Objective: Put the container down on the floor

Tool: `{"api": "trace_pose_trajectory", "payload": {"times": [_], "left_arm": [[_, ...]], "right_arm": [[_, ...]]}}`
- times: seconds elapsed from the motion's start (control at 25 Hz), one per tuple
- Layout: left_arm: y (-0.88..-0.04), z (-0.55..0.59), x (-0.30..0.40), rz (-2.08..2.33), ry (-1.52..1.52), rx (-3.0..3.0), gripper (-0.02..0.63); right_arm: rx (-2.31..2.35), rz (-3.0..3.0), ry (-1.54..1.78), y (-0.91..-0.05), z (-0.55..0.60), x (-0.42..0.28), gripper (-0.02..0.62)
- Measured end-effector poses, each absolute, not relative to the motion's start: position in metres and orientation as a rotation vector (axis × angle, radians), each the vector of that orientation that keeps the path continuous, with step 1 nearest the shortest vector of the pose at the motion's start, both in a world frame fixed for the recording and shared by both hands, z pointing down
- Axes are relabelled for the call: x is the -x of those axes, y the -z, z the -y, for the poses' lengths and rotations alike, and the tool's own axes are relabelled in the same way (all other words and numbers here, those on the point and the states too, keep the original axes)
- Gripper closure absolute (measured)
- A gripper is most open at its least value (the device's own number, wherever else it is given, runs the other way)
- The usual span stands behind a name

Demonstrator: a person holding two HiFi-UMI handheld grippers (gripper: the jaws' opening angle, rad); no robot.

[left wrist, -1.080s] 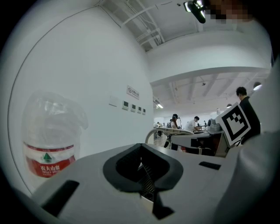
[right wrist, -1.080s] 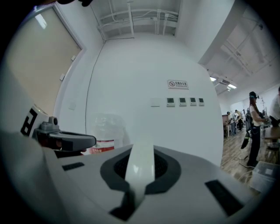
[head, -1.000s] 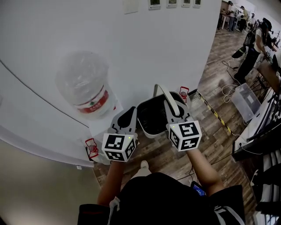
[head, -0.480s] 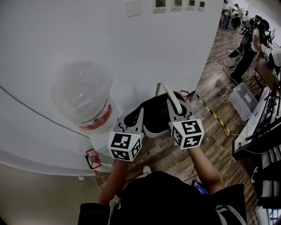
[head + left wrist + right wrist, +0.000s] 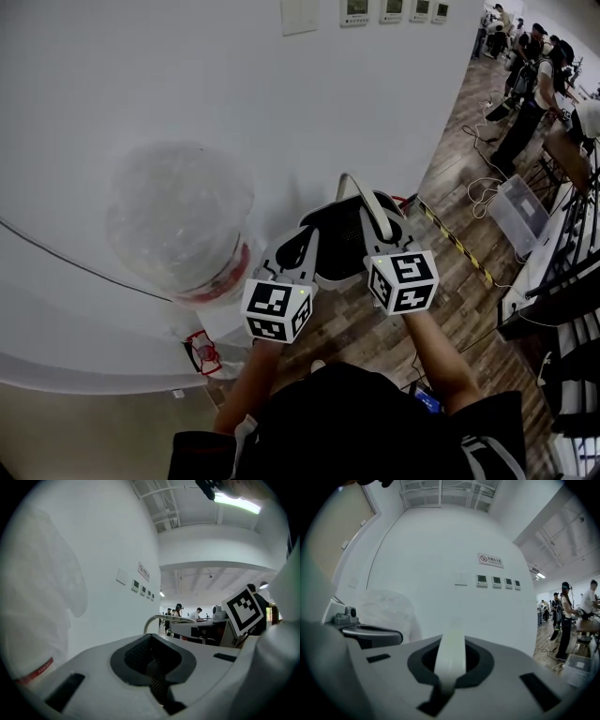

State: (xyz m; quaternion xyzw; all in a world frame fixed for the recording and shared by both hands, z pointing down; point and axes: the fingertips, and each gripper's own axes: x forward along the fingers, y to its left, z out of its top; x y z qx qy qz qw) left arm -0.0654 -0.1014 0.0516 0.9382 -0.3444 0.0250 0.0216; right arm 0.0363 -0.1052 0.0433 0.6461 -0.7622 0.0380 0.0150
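Head view: I have the container [image 5: 339,246] up in front of me, carried between both grippers, well above the wood floor [image 5: 450,281] and close to the white wall [image 5: 187,75]. A big water bottle [image 5: 178,216] stands to its left. Nothing rests on the floor yet, so I judge the whole lowering is left to do. The container is a bin, dark inside, with a pale rim and a white handle [image 5: 356,187] arching over it.

Left gripper view: my left gripper [image 5: 152,677] is pinched onto black mesh, which I take for the container's wall at the rim.

Right gripper view: my right gripper [image 5: 445,686] is clamped on the white handle, which runs up between its jaws.
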Motion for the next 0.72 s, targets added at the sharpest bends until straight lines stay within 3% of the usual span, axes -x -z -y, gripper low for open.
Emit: {"api": "trace_pose_trajectory", "payload": {"times": [0.72], "left_arm": [[-0.058,0.109,0.039,1.015,-0.091,-2.899,0.589]], "right_arm": [[-2.011,2.369,-0.124,-0.044,0.121,-0.048,0.566]]}}
